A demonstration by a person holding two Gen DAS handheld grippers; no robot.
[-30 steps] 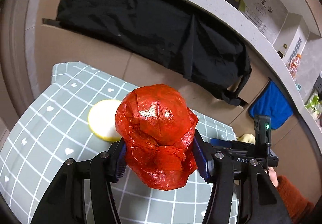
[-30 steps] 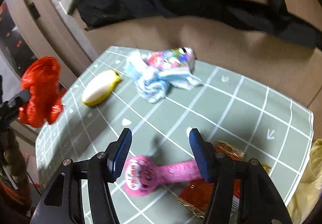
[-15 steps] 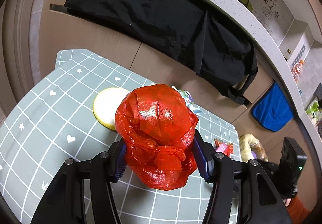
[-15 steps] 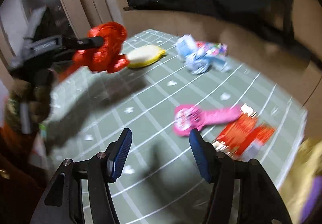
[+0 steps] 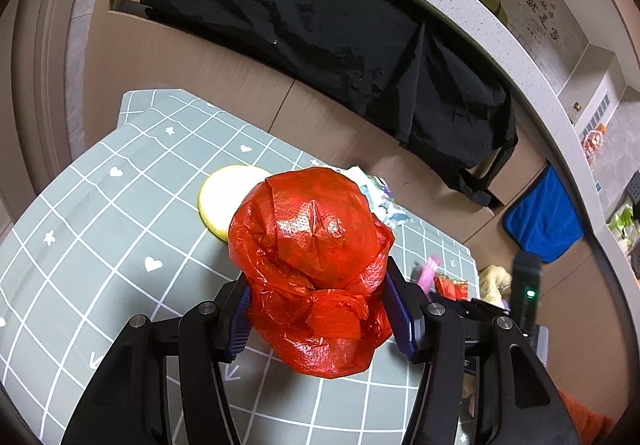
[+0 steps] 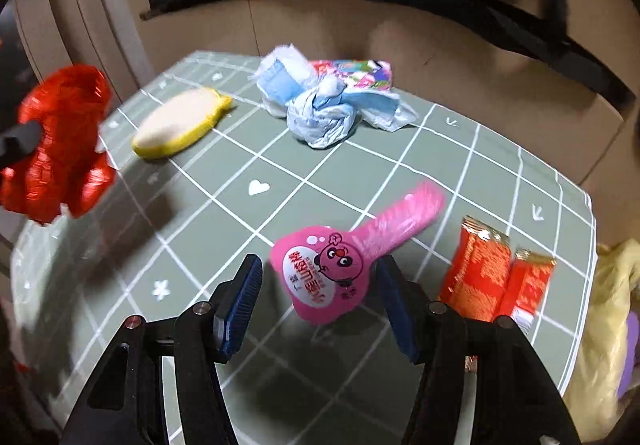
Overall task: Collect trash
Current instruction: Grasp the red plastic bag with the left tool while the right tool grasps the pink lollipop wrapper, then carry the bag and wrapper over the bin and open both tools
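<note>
Left wrist — crinkled red bag (image 5: 316, 269)

Bag (image 5: 316, 269) sits between left gripper (image 5: 320, 321) fingers, above table (image 6: 360, 165). Wrapper (image 6: 344, 257) lies between right gripper (image 6: 320, 309) fingers; packets (image 6: 496, 277) right of it, tissues (image 6: 320, 105) behind, sponge (image 6: 180, 123) behind-left.

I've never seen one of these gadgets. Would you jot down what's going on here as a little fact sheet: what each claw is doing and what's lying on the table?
left gripper: shut on the red plastic bag, held above the table
right gripper: open, just in front of the pink wrapper
table: green cloth with a white grid
other trash: crumpled blue tissue, colourful packet behind it, two red-orange wrappers, yellow-rimmed pad
behind the table: black jacket
</note>
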